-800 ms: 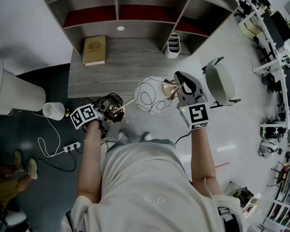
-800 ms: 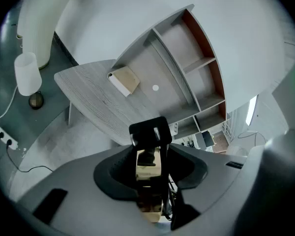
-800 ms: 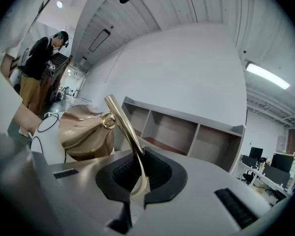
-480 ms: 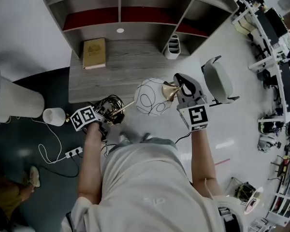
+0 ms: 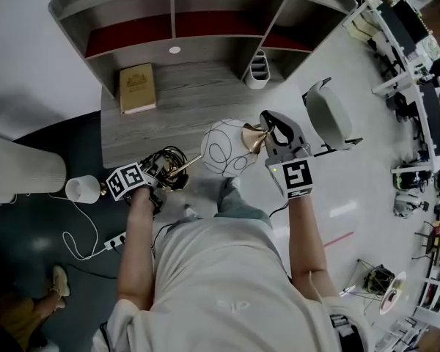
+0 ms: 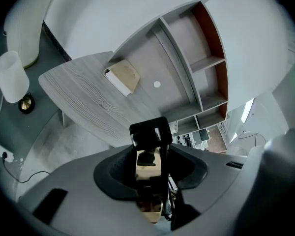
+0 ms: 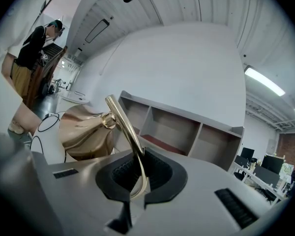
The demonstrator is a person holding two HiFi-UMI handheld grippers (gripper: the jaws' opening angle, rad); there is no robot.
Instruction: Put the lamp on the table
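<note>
The lamp has a white globe shade (image 5: 226,147) with a dark line pattern, a brass cone (image 7: 86,134) and a thin curved brass arm (image 7: 125,127). It hangs in the air just off the near edge of the grey wooden table (image 5: 183,101). My right gripper (image 5: 271,134) is shut on the brass arm beside the globe. My left gripper (image 5: 165,173) is closed on the lamp's brass foot (image 6: 148,173), with a coil of black cable bunched at it. In the left gripper view the table (image 6: 83,102) lies ahead and below.
A tan book (image 5: 137,88) lies on the table's left part, and a white pen holder (image 5: 257,70) stands at its back right under the shelf unit (image 5: 176,20). A grey chair (image 5: 326,119) stands to the right. A small white floor lamp (image 5: 82,189) and a power strip (image 5: 116,240) are at left.
Both grippers keep their hold and the lamp stays almost in place before the table. The person's leg has stepped forward under the lamp.
</note>
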